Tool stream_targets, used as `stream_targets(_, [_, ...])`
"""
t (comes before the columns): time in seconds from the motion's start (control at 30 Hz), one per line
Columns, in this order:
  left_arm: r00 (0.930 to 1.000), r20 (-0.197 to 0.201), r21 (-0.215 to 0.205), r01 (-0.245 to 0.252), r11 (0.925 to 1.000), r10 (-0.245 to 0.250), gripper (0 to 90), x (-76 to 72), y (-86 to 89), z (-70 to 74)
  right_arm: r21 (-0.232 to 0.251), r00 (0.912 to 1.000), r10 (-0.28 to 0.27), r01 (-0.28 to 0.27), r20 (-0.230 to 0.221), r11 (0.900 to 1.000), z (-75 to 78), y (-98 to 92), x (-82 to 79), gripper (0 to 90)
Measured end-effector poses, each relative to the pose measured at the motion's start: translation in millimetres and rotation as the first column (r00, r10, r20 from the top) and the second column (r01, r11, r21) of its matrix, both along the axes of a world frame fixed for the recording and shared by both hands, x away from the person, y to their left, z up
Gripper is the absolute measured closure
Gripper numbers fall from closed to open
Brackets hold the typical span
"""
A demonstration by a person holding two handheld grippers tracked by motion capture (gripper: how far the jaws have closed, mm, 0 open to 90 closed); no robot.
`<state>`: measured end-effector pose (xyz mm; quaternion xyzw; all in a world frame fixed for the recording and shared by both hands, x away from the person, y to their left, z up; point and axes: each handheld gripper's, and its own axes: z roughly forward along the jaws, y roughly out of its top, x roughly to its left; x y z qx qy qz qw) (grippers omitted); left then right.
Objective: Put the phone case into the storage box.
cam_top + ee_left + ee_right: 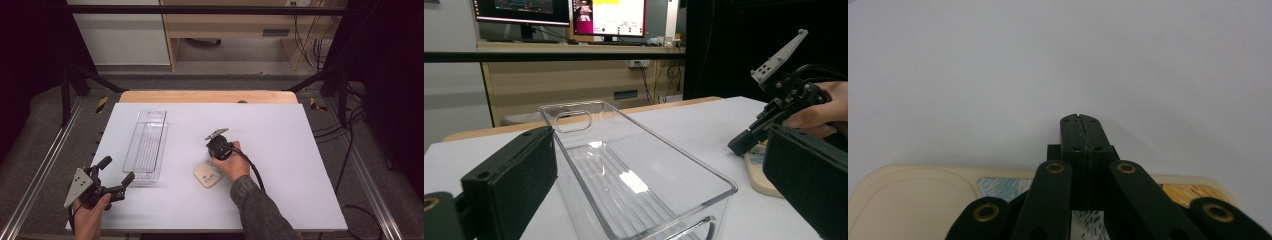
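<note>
A white surface [280,150] lies on a wooden top inside a dark metal frame, with a desk and lit monitors [559,12] behind it in the left gripper view.

Nearest the person, at the front left corner of the surface, the left gripper [116,175] is held in a hand with its jaws spread wide and nothing between them. Just ahead of those jaws stands a clear plastic bin [146,145], long and narrow, with ribbed floor and a handle slot in its far end wall; in the left gripper view its near end sits between the two open jaws (whether either jaw touches it I cannot tell).

Further in, near the middle of the surface, the right gripper [209,161] points down at a cream-coloured phone case [208,175] lying flat, camera cut-out up. Its jaws are pressed together, tip to tip, with nothing pinched between them. In the right gripper view the case [913,192] lies beneath and behind the jaws, a patterned blue and orange card [998,189] showing in it, while the jaw tips themselves stand over bare white surface beyond the case's edge.
</note>
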<state>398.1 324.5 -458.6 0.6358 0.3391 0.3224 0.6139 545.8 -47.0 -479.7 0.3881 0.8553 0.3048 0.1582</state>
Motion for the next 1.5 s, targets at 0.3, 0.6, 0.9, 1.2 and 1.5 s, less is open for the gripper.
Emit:
stream_targets(0.3, [1.0,0.0,0.007,0.002,1.0,-0.002,0.8,0.1,-0.5,-0.1,0.027,0.9992,-0.034,0.035,-0.02,0.999,-1.0,-20.1,-22.3,90.0])
stream_targets(0.6, [1.0,0.002,0.021,0.008,0.9997,-0.008,0.8,0.0,-2.4,0.2,0.13,0.9972,-0.05,0.042,0.056,0.991,4.5,-34.5,-33.1,90.0])
stream_targets(0.9, [1.0,0.001,0.022,-0.002,0.9998,0.002,0.8,-1.2,-1.6,0.0,0.328,0.9598,-0.151,0.068,0.236,0.942,25.6,-67.6,-51.8,75.6])
stream_targets(1.2, [1.0,-0.001,0.029,-0.01,0.9995,0.01,0.7,-1.7,-2.1,-0.6,0.403,0.9391,-0.195,0.069,0.283,0.913,36.2,-90.8,-68.8,46.6])
stream_targets(1.5, [1.0,-0.003,0.03,-0.007,0.9995,0.007,0.7,-2.0,-1.5,-0.8,0.449,0.9196,-0.251,0.094,0.303,0.889,43.0,-114.4,-81.3,14.0])
